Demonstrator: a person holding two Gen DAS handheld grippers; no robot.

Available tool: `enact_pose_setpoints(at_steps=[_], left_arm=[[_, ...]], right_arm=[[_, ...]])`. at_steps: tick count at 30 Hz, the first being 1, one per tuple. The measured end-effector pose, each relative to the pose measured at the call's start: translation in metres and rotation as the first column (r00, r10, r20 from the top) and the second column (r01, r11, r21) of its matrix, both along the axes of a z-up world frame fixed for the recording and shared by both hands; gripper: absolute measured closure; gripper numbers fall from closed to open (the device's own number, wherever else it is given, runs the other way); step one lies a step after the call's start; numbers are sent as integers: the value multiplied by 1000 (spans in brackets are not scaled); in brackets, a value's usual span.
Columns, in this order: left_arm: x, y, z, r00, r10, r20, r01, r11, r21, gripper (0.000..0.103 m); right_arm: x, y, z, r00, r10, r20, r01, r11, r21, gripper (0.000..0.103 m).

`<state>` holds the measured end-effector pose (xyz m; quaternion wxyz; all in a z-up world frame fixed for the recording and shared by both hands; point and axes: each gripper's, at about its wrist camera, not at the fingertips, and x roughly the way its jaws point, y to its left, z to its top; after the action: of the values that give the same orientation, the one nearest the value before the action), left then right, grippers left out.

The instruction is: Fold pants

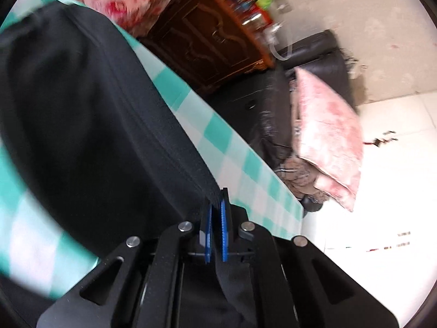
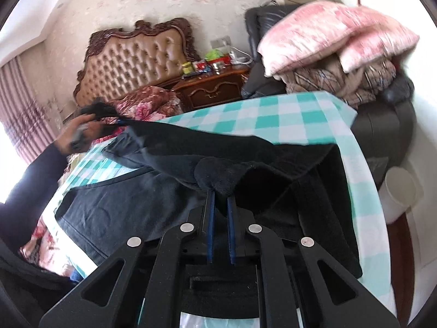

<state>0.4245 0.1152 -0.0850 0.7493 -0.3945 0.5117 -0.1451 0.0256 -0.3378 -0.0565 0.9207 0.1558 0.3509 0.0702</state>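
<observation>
Black pants (image 1: 95, 123) lie on a teal-and-white checked cloth (image 1: 224, 136). In the left wrist view my left gripper (image 1: 217, 195) is shut on the pants' edge, and dark fabric runs down between its blue pads. My right gripper (image 2: 220, 194) is shut on a bunched fold of the pants (image 2: 123, 213), lifted a little off the cloth (image 2: 286, 117). From that fold a raised strip of fabric stretches to the far left. There a person's hand (image 2: 73, 134) holds the left gripper (image 2: 118, 121), which pinches the strip's other end.
The cloth's right edge (image 2: 363, 164) drops off beside a black leather armchair (image 2: 382, 125) piled with a pink pillow (image 2: 327, 32) and blankets. A white bin (image 2: 401, 191) stands below it. Behind are a brown nightstand (image 2: 215, 87), a tufted headboard (image 2: 136, 63) and floral bedding (image 2: 153, 101).
</observation>
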Motion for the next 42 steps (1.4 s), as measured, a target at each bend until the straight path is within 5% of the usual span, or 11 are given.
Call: enact_pose_setpoints(at_steps=[5, 11, 17, 19, 25, 30, 34, 35, 37, 39, 42], left_arm=[[-128, 39, 29, 996, 27, 90, -26, 1000, -6, 98], [-266, 38, -19, 996, 41, 80, -40, 999, -16, 98], [-293, 35, -77, 998, 65, 23, -65, 998, 8, 98], [-300, 40, -80, 998, 55, 32, -55, 998, 13, 98], [-309, 43, -85, 998, 56, 38, -56, 998, -2, 98], [-310, 44, -87, 998, 59, 33, -59, 998, -3, 98], [-309, 41, -85, 998, 54, 36, -55, 998, 14, 97], [-309, 40, -85, 998, 53, 36, -54, 998, 20, 97], [-309, 40, -84, 997, 64, 31, -66, 996, 52, 91], [-310, 44, -78, 995, 97, 37, -101, 986, 134, 64], [-305, 51, -59, 987, 142, 79, -160, 933, 321, 53]], right_arm=[[-24, -25, 5, 996, -87, 20, 86, 995, 59, 93], [-48, -55, -8, 972, -227, -60, 234, 960, 157, 93], [-75, -71, -45, 900, -337, -278, 410, 870, 274, 73], [-88, -72, -48, 882, -365, -297, 452, 834, 318, 46], [-68, -52, -39, 897, -330, -296, 427, 823, 375, 29], [-46, -40, -58, 892, -304, -335, 422, 825, 375, 35], [-31, -33, -64, 878, -312, -362, 435, 835, 336, 78], [-31, -33, -64, 878, -317, -360, 437, 837, 329, 81], [-31, -30, -56, 882, -321, -343, 431, 845, 317, 86], [-34, -29, -50, 890, -324, -322, 419, 860, 292, 88], [-37, -25, -41, 900, -321, -296, 402, 874, 273, 89]])
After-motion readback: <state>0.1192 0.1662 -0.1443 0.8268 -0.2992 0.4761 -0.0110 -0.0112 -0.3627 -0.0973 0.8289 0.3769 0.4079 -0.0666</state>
